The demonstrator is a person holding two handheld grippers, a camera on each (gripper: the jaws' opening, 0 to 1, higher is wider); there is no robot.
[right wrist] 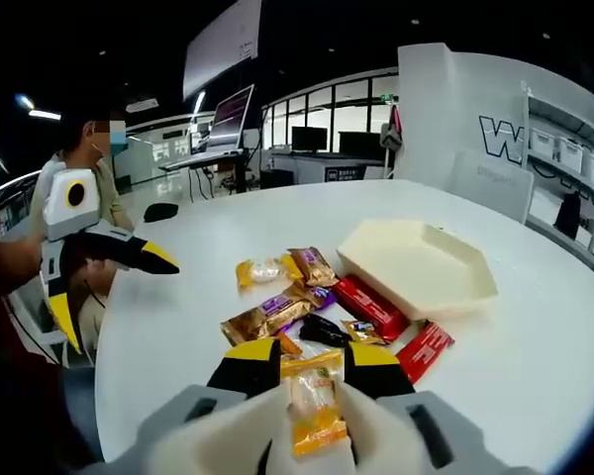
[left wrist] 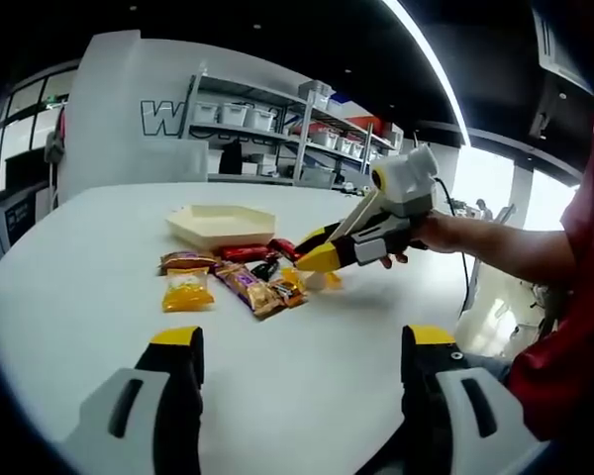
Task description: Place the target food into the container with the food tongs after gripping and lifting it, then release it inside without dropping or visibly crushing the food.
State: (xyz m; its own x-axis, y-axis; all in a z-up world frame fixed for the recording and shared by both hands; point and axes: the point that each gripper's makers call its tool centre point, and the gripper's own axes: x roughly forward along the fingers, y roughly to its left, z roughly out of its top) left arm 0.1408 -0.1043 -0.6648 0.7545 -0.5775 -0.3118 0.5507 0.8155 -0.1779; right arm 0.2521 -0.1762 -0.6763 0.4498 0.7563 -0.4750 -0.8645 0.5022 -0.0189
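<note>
- The right gripper [right wrist: 312, 371] is closed on a snack packet [right wrist: 315, 411], orange and clear, its long axis running along the jaws, lifted off the tabletop [right wrist: 178, 327].
- The tray [right wrist: 416, 265] lies ahead and to the right, beyond the loose packets [right wrist: 277, 312].
- The left gripper [left wrist: 302, 356] hangs wide and empty, farther off.

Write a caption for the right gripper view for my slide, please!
Right gripper shut on an orange snack packet above scattered snacks, near the cream tray.
</note>
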